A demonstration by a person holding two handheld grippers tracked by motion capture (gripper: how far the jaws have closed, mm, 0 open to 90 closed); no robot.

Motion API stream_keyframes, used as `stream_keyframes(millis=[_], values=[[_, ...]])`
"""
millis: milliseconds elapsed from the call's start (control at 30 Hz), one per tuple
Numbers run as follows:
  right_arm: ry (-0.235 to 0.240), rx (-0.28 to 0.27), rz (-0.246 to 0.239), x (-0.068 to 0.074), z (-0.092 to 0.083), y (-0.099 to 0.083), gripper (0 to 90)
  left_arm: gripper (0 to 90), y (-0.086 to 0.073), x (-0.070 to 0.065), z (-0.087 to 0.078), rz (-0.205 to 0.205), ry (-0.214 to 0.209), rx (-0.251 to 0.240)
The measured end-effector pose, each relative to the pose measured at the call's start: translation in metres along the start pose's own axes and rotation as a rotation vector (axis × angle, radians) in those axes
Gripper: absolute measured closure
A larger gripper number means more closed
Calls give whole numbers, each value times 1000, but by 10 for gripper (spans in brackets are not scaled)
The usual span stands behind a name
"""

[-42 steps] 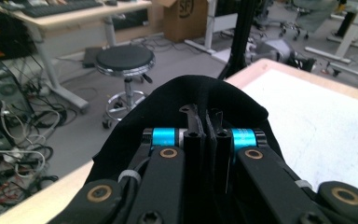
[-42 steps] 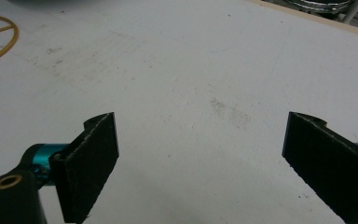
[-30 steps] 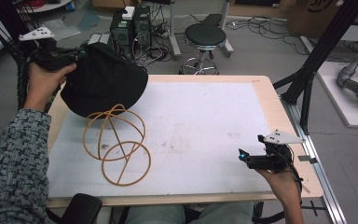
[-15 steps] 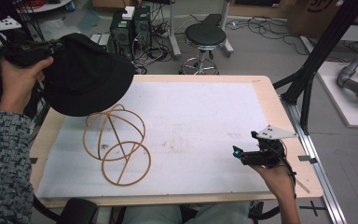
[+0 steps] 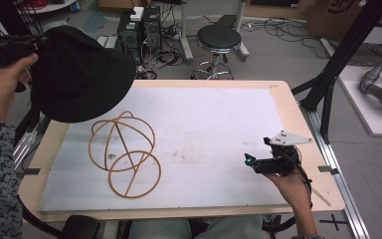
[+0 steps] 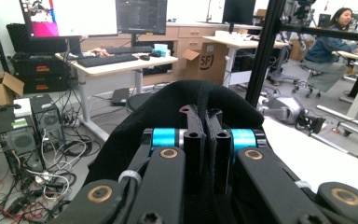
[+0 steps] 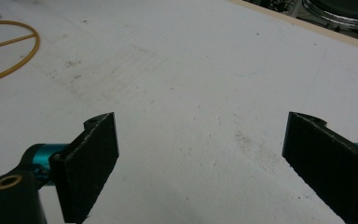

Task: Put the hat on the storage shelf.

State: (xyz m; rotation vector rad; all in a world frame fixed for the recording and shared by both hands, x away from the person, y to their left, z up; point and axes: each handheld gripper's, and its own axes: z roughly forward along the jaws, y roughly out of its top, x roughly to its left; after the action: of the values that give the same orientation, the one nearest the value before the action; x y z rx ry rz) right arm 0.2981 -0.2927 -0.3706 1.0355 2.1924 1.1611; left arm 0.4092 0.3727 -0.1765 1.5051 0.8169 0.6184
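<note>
The black cap (image 5: 79,74) – clamped in the left gripper (image 6: 204,122) – has been lifted off the wire frame (image 5: 124,152); the right gripper (image 7: 200,163) is held open over the counter (image 5: 219,129).

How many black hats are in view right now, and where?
1: the black fabric hat is lifted above the table's far-left corner, pinched in the shut left gripper, clear of the tan wire hat frame on the white mat. None seem hidden.
</note>
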Motion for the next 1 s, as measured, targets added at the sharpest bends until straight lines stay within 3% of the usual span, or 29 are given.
stream_keyframes(millis=[300,733,1000], values=[[14,-13,-16,-1,6,7,103,873,11,-9,-15,-9,-46,-15],[40,-6,-30,2,17,14,103,873,25,-19,-34,7,-66,-36],[46,-10,-34,2,19,16,103,873,31,-23,-41,-9,-110,-55]])
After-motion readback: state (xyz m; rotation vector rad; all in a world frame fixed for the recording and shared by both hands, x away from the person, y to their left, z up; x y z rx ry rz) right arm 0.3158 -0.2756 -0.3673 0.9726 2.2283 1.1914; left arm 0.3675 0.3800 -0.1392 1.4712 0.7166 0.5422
